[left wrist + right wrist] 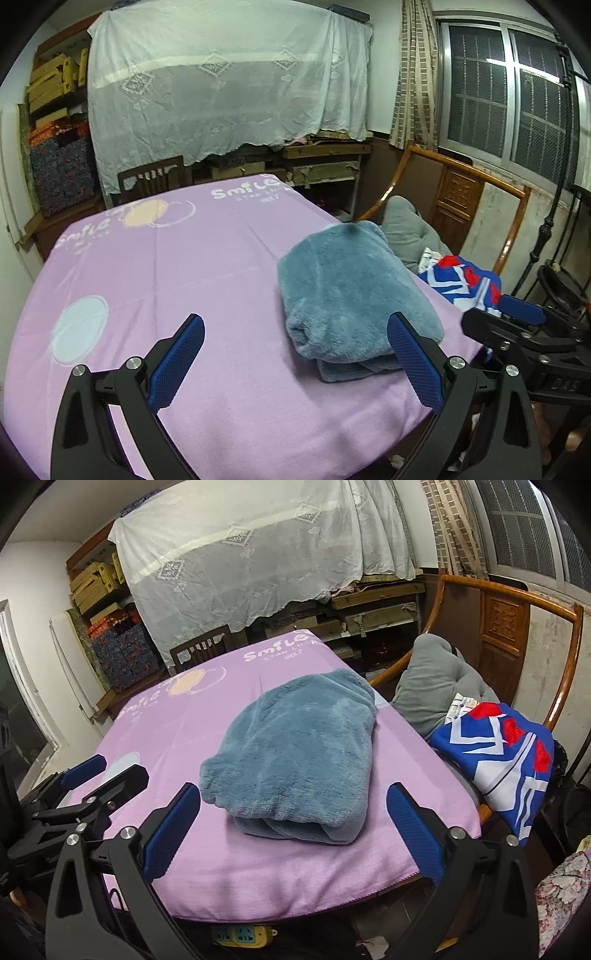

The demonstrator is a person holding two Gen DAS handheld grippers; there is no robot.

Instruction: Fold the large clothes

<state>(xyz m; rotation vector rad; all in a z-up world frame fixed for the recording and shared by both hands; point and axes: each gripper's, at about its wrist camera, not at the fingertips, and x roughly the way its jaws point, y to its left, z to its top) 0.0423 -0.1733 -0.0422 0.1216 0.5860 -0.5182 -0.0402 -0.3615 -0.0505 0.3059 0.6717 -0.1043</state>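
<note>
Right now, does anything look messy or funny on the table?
Mostly tidy. The blue fleece garment is folded but lumpy, sitting near the right edge of the purple cloth. Beside the table, a red, white and blue garment lies crumpled on the wooden chair.

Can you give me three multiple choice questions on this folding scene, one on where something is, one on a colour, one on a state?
1. Where does the blue fleece garment lie?
A. on the purple cloth
B. on the floor
C. over the chair's back

2. What colours has the patterned garment on the chair?
A. green and yellow
B. blue, white and red
C. plain black

3. How are the two grippers?
A. both shut on cloth
B. one holds the fleece
C. both open, holding nothing

Answers: 1 A, it lies folded on the purple cloth. 2 B, those three show. 3 C, left gripper and right gripper stand wide apart.
</note>
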